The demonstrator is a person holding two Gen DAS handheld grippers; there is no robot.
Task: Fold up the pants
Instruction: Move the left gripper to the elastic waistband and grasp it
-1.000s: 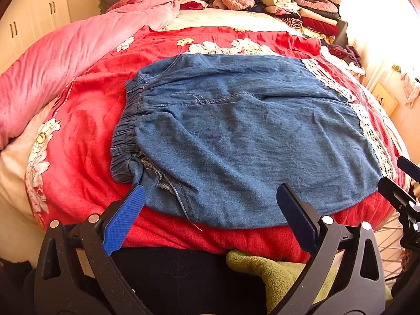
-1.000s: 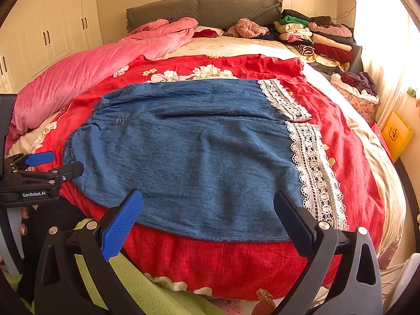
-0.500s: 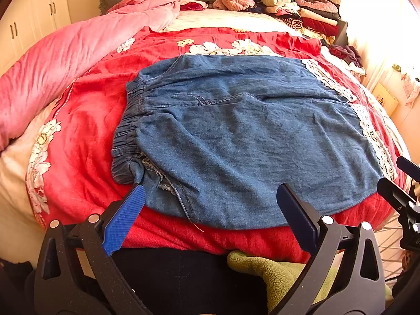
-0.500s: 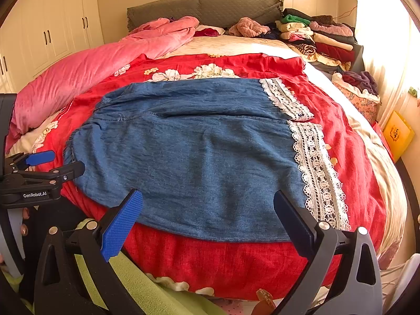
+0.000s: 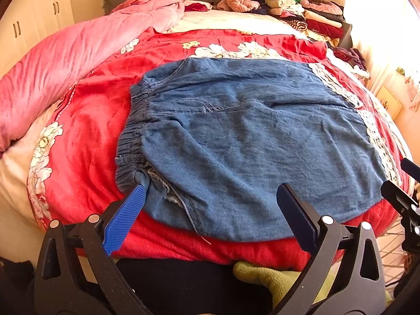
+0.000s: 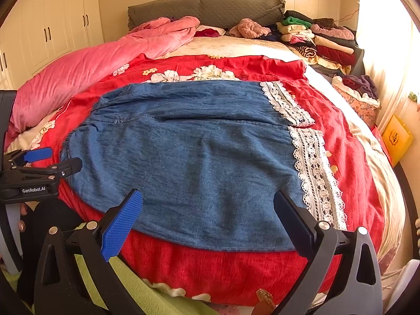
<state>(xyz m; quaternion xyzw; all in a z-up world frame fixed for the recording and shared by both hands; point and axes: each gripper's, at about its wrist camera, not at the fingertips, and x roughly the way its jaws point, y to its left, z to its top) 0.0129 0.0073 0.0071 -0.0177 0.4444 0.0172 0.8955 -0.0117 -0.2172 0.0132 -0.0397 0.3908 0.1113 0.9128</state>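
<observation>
At the far left of both views a pink quilt point(image 5: 60, 60) lies bunched along the edge of the bed point(image 6: 236, 44), running from the lower left up toward the grey headboard point(image 6: 204, 6) at the top centre. Cream wardrobe doors point(image 6: 52, 31) fill the upper left corner of the right wrist view.

The left claw point(image 5: 210, 210) sits at the bottom of its own view with its fingers wide apart and nothing between them; its blue pad point(image 5: 126, 218) has its tip at the gathered elastic waistband point(image 5: 131, 141) of the pants point(image 5: 249, 136), though whether it touches the cloth I cannot tell. In the right wrist view this same claw shows at the left edge of the frame, near the waistband end.

The pants, blue denim, lie spread flat across the middle of a red flowered blanket point(image 6: 341, 136), waistband to the left and white lace hems point(image 6: 315, 168) to the right.

The right claw point(image 6: 207, 210) is likewise spread open and empty, at the bottom of its view over the near edge of the pants.

At the upper right, folded clothes point(image 6: 323, 39) are stacked on the bed beside the headboard.
</observation>
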